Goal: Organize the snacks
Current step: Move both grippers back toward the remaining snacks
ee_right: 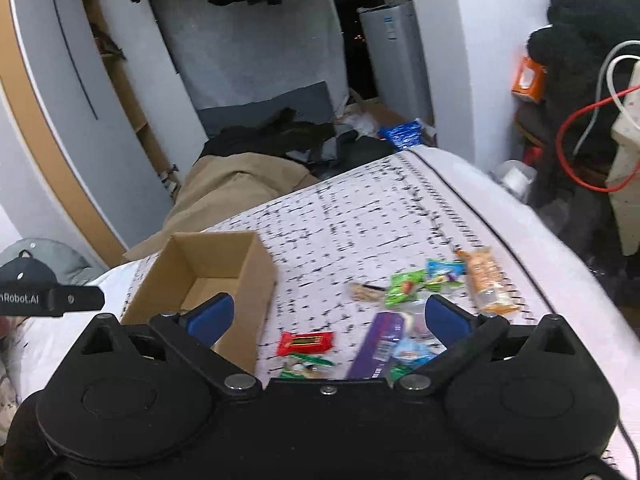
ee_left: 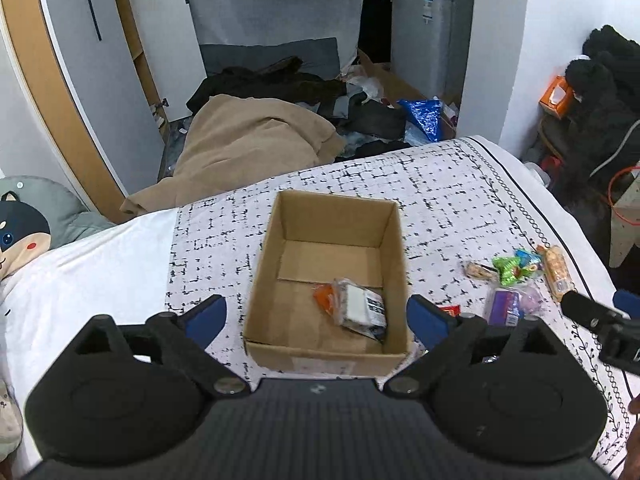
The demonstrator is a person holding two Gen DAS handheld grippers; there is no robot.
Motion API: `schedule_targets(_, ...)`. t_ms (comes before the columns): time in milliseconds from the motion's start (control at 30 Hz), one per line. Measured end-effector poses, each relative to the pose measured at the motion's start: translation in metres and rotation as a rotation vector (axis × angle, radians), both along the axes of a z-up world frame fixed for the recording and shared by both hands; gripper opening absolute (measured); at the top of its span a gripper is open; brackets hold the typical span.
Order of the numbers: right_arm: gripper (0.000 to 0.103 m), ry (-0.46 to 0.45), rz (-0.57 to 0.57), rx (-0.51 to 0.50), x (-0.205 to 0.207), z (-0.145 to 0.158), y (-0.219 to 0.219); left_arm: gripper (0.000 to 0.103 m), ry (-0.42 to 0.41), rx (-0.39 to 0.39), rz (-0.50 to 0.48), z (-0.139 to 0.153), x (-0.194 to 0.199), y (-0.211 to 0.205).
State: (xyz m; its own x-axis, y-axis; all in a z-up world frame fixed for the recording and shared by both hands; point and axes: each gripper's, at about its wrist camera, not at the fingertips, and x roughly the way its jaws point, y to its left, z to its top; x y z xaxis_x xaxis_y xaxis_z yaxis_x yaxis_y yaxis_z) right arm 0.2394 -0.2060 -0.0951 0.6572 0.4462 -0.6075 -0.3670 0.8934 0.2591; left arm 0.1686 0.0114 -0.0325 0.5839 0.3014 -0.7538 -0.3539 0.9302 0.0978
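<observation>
Left wrist view: box [ee_left: 328, 280] holds two packets [ee_left: 356, 306] — most snacks [ee_right: 404, 308] remain on the bed's right edge; both grippers [ee_left: 316, 312] [ee_right: 328, 314] gape empty.

Light: even, cool indoor, source out of frame | Shadows: soft, faint beside the cardboard box [ee_left: 328, 280] | Dark zone: unlit doorway [ee_left: 376, 12] at back | Glare: none marked | Blur: left view sharp; right view smeared, bedspread [ee_right: 360, 232] print streaked | Distortion: fisheye, wardrobe [ee_left: 60, 80] edges bowed, frame corners curved
</observation>
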Motion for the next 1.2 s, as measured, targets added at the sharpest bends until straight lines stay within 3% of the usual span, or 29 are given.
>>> schedule_targets(267, 0.103, 0.000, -0.005, 0.011, 0.000, 0.001, -0.032, 0.097, -0.005, 0.017, -0.020, 0.002, 0.001, -0.029)
schedule_targets(333, 0.103, 0.006, -0.003, 0.020, 0.000, 0.001, -0.038, 0.100, -0.009, 0.025, -0.018, 0.001, 0.002, -0.036)
schedule_targets(933, 0.103, 0.093, -0.022, 0.075, 0.018, -0.021, -0.084, 0.103, 0.015, -0.086, -0.063, -0.041, 0.024, -0.081)
schedule_targets(1033, 0.100, 0.123, -0.036, 0.088, 0.019, -0.029, -0.090, 0.103, 0.021, -0.101, -0.051, -0.051, 0.028, -0.086)
schedule_targets(1200, 0.088, 0.187, -0.051, 0.095, 0.024, -0.046, -0.092, 0.103, 0.038, -0.117, -0.057, -0.070, 0.036, -0.095)
